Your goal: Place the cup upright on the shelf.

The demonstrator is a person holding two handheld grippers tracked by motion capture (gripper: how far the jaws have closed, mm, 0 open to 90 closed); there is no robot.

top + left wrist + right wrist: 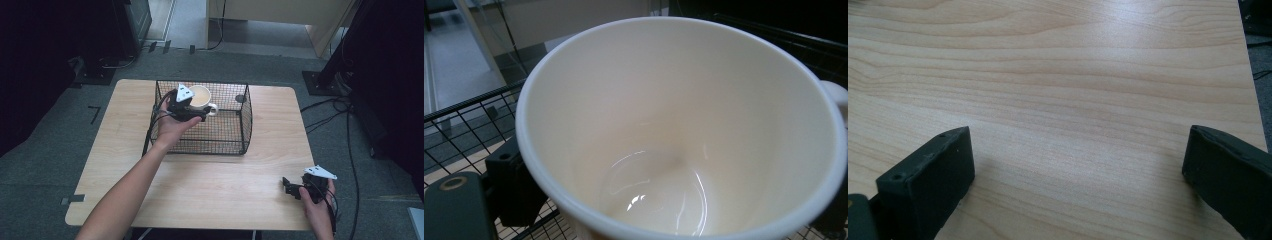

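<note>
My left hand-held gripper [192, 111] is clamped on the cream mug [201, 97] over the wire basket [235, 135], while my right hand-held gripper [292, 188] sits wide open on the bare tabletop [220, 185].

cream mug [201, 96] | empty (glossy inside) | over wire basket [235, 140], handle rightward

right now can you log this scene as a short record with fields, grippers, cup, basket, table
left gripper: over the basket, shut on the cup
right gripper: open, low over bare wood at the table's near right corner, holding nothing
cream ceramic cup: empty, glossy inside, handle on the far side from the left gripper's hand, at the basket's top opening
black wire mesh basket: upright on the table, toward its far side, open top
light wooden table: rounded corners, on grey carpet
</note>
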